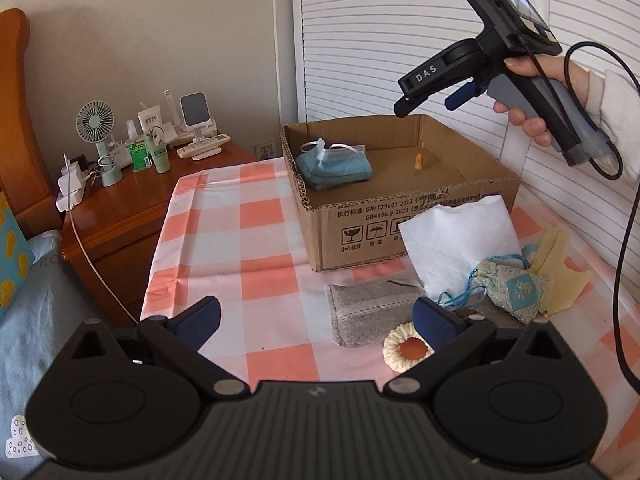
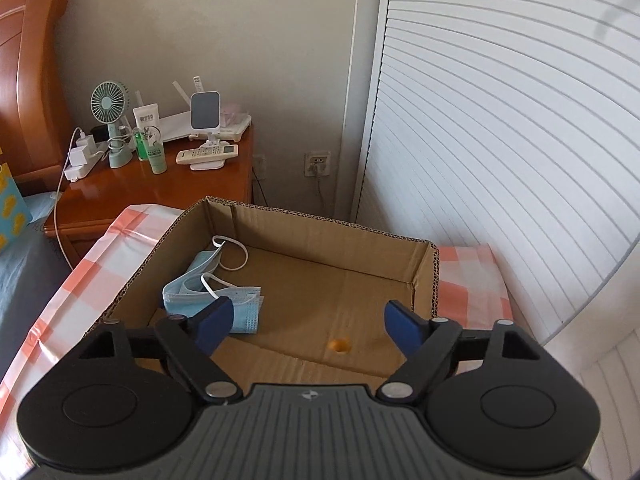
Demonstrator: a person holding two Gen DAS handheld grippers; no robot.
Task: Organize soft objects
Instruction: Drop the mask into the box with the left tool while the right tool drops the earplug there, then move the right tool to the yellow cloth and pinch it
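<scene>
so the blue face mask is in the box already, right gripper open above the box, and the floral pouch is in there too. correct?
Not quite: the floral pouch is not in the box. The left wrist view shows it on the checked tablecloth in front of the box, beside the white cloth. The rest holds: the blue face mask lies inside, and the right gripper is open above it.

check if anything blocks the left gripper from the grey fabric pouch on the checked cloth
Nothing visible does. The left gripper is open, low over the pink checked tablecloth, and the flat grey fabric pouch lies just ahead to its right with bare cloth between. A cream knitted ring sits beside the pouch's near edge.
</scene>
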